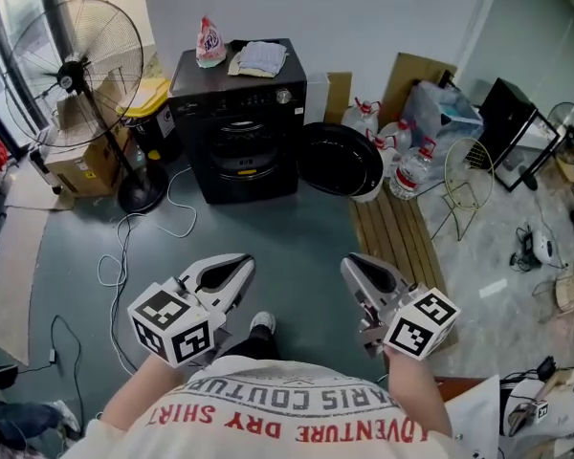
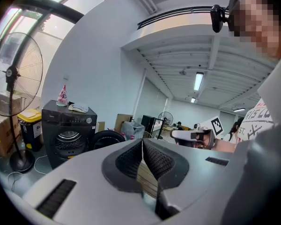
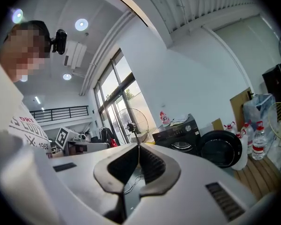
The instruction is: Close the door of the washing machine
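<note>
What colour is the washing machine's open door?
The door is black, clearest in the head view.

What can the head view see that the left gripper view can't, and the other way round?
Only the head view shows the person's shoe, the pale board at the floor's left edge and the small clutter on the marble floor to the right. Only the left gripper view shows the ceiling with its strip light, a second fan far back in the room, and the camera on the person's head. Both show the black washing machine with its round door swung open, the big standing fan, and the bag and folded cloth on top.
</note>
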